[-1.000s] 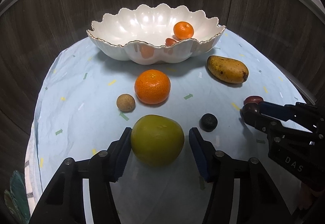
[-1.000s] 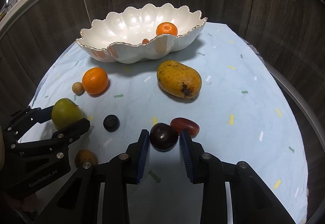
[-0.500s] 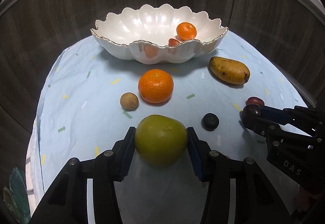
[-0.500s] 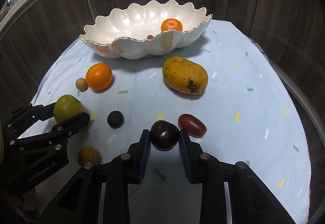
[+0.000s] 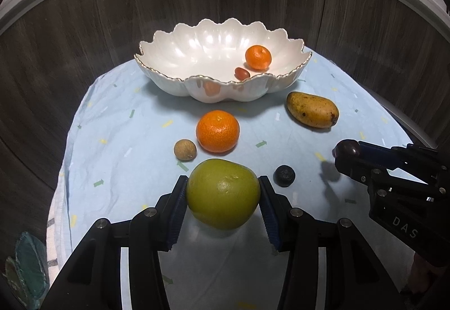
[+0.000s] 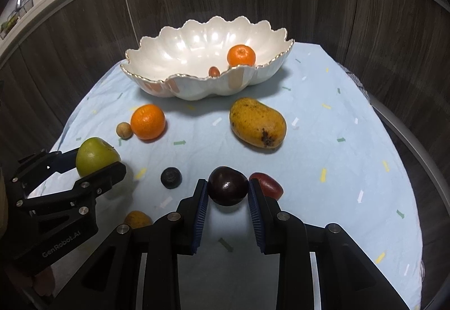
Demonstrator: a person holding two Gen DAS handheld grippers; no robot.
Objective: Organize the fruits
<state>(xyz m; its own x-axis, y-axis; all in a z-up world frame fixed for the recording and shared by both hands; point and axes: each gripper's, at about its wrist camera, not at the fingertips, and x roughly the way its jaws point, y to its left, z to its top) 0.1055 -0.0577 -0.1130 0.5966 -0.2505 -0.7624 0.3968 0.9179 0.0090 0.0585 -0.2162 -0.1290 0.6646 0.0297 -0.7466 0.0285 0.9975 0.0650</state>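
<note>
My left gripper (image 5: 222,183) is shut on a round green fruit (image 5: 223,197), with a pad pressed on each side, and holds it just above the blue cloth. My right gripper (image 6: 227,185) is shut on a dark purple plum (image 6: 227,189), also slightly off the cloth. Each gripper shows in the other's view: the left gripper (image 6: 97,162) at the left, the right gripper (image 5: 348,152) at the right. The scalloped white bowl (image 5: 157,72) stands at the back. It holds a tangerine (image 5: 258,57) and a small red fruit (image 5: 242,73).
On the cloth lie an orange (image 5: 218,131), a small brown fruit (image 5: 184,150), a mango (image 5: 312,109), a small dark fruit (image 5: 284,175), a red oblong fruit (image 6: 268,183) and a yellow-orange fruit (image 6: 137,218). A dark wooden wall curves behind the bowl.
The left jaws closed onto the green fruit, which had stood free between them. The right gripper kept hold of the plum. Both fruits now hang slightly off the cloth.
</note>
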